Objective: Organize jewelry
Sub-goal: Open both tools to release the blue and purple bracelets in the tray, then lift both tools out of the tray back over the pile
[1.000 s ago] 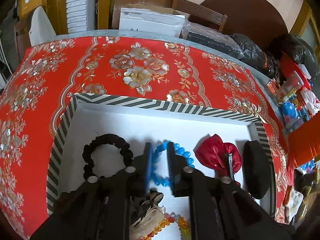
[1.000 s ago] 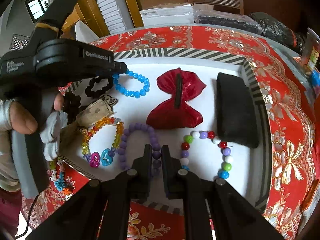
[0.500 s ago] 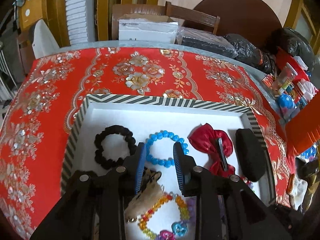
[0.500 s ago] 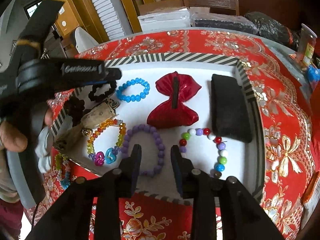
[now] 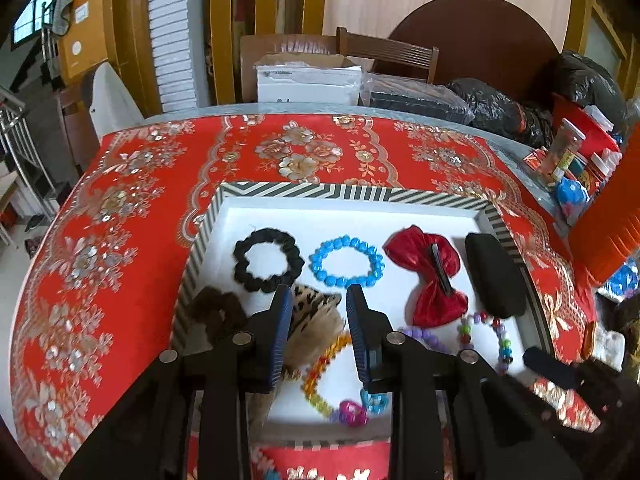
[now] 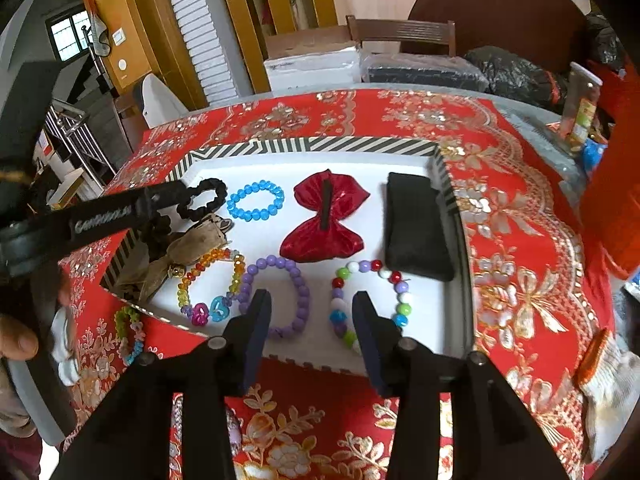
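Hovering both grippers over the striped-rim white tray point(image 6: 312, 145). My right gripper point(image 6: 306, 314) is opening, empty, with the purple bead bracelet point(image 6: 280, 292) lying flat between my fingers. My left gripper point(image 5: 316, 308) is parted, empty. Lift straight, don't snag beads.

Tray point(image 6: 440, 164) on the surface point(image 6: 520, 240): scrunchie point(image 6: 204, 196), bracelet point(image 6: 256, 200), hair bow point(image 6: 324, 220), pouch point(image 6: 416, 228) behind three beaded bracelets.

room | wooden chair point(image 5: 386, 54); round brown tabletop point(image 5: 476, 36) against wall; window point(image 6: 70, 38) daylit
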`<state>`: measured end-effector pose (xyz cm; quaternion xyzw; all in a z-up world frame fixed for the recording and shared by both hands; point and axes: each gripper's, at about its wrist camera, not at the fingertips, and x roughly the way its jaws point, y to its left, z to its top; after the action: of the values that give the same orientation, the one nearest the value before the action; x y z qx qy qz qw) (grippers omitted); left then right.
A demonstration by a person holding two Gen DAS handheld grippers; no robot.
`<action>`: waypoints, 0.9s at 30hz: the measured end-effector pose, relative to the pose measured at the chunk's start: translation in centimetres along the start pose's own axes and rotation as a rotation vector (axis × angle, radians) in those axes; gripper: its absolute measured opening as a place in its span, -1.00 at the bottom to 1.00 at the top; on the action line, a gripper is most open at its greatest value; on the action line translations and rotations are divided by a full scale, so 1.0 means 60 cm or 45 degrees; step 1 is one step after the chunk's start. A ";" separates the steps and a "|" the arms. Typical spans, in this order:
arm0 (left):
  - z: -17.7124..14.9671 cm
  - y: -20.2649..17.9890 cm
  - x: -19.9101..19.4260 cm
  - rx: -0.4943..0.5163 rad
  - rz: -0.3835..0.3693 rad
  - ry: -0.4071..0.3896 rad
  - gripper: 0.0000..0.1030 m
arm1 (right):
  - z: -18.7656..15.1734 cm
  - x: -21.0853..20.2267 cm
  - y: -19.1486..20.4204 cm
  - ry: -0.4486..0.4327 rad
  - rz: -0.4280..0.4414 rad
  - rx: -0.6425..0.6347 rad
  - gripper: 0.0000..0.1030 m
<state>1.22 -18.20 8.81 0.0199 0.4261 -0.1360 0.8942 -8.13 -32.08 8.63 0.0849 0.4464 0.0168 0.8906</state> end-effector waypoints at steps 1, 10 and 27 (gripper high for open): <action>-0.005 0.000 -0.005 0.000 0.002 -0.005 -0.30 | -0.002 -0.005 -0.001 -0.004 -0.007 0.000 -0.14; -0.059 -0.004 -0.055 0.017 0.061 -0.055 -0.30 | -0.031 -0.048 -0.007 -0.042 -0.038 0.015 -0.06; -0.125 -0.015 -0.123 0.042 0.108 -0.124 -0.30 | -0.077 -0.108 -0.010 -0.078 -0.037 0.023 0.00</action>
<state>-9.11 -16.28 9.80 0.0460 0.3786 -0.1058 0.9183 -15.72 -32.71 10.96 0.0869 0.4201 -0.0026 0.9033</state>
